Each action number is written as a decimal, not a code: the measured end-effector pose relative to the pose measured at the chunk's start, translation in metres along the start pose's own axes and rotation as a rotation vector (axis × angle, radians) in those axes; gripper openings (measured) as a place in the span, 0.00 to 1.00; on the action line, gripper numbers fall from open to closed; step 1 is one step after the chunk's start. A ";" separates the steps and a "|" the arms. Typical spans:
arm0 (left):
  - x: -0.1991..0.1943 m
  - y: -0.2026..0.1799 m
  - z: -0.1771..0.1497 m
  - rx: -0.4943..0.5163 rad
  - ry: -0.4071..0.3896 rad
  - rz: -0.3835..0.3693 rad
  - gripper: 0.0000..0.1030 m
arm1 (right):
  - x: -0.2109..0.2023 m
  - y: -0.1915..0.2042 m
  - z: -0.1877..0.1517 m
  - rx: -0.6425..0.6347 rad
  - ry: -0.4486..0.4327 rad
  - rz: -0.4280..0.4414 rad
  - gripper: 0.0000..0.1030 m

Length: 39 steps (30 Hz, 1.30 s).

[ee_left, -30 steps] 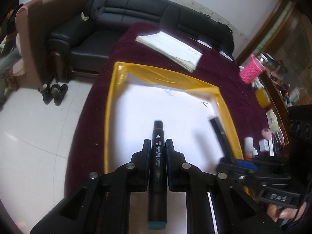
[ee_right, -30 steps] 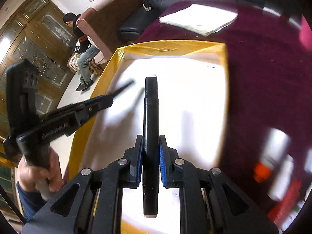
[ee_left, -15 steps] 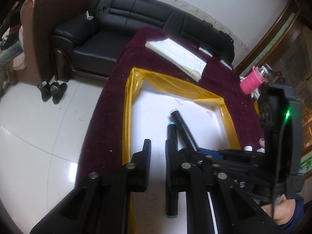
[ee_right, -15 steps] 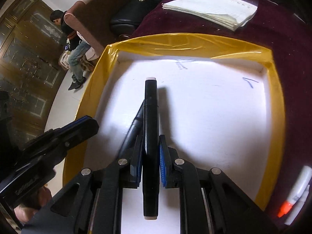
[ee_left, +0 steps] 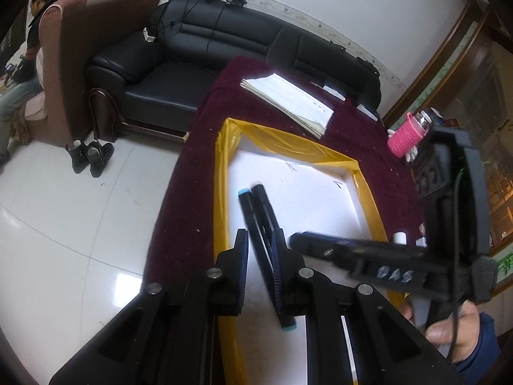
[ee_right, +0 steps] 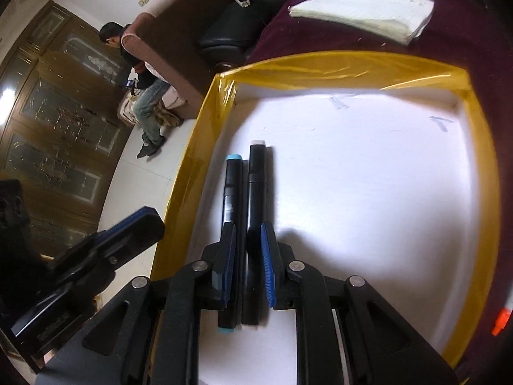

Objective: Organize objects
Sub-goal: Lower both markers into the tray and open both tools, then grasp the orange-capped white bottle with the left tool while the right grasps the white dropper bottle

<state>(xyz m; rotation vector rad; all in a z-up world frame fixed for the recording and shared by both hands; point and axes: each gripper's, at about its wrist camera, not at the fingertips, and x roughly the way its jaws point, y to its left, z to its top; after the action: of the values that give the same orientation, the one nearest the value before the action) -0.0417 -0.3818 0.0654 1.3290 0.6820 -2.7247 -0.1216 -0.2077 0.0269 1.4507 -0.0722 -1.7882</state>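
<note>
Two black markers lie side by side on the white floor of a yellow-rimmed tray (ee_right: 352, 67). The one with teal end caps (ee_right: 231, 192) is on the left, the one with white end caps (ee_right: 255, 186) is on the right. My right gripper (ee_right: 247, 263) is open and straddles both markers without clamping them. My left gripper (ee_left: 259, 256) is open above the markers (ee_left: 256, 211) in the left wrist view. The right gripper's body (ee_left: 384, 263) shows there at the right.
The tray (ee_left: 224, 173) sits on a dark red tablecloth (ee_left: 192, 192). A stack of white paper (ee_left: 288, 99) lies beyond it. A pink-wrapped bottle (ee_left: 405, 134) stands at the right. A black sofa (ee_left: 224, 48) and white floor are behind and left.
My right gripper has opened and let go of the white-capped marker beside the teal-capped one. My left gripper has pulled back and to the left, staying open.
</note>
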 end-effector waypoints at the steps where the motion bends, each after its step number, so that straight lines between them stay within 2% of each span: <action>1: 0.000 -0.001 -0.001 0.000 0.000 -0.002 0.12 | -0.007 -0.003 -0.001 0.002 -0.011 -0.002 0.14; 7: -0.001 -0.022 -0.010 0.024 0.009 -0.018 0.12 | -0.044 -0.017 -0.018 0.015 -0.053 0.047 0.14; 12: 0.001 -0.055 -0.024 0.073 0.026 -0.029 0.12 | -0.086 -0.036 -0.053 0.003 -0.110 0.086 0.14; 14: 0.002 -0.073 -0.029 0.098 0.035 -0.032 0.12 | -0.095 -0.039 -0.057 0.008 -0.133 0.092 0.14; 22: 0.022 -0.161 -0.047 0.228 0.090 -0.036 0.11 | -0.161 -0.115 -0.113 0.098 -0.254 0.074 0.17; 25: 0.039 -0.198 -0.053 0.278 0.125 -0.038 0.11 | -0.179 -0.139 -0.128 0.127 -0.301 0.067 0.17; 30: 0.076 -0.245 -0.056 0.320 0.183 0.002 0.11 | -0.205 -0.180 -0.145 0.173 -0.399 0.009 0.25; 34: 0.109 -0.261 -0.050 0.308 0.226 0.054 0.11 | -0.213 -0.208 -0.153 0.217 -0.440 0.074 0.25; 39: 0.140 -0.278 -0.042 0.310 0.250 0.082 0.14 | -0.212 -0.220 -0.158 0.219 -0.438 0.109 0.25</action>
<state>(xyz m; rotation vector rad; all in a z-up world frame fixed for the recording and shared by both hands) -0.1594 -0.0919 0.0399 1.7391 0.2088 -2.7050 -0.1065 0.1361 0.0302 1.1477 -0.5762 -2.0240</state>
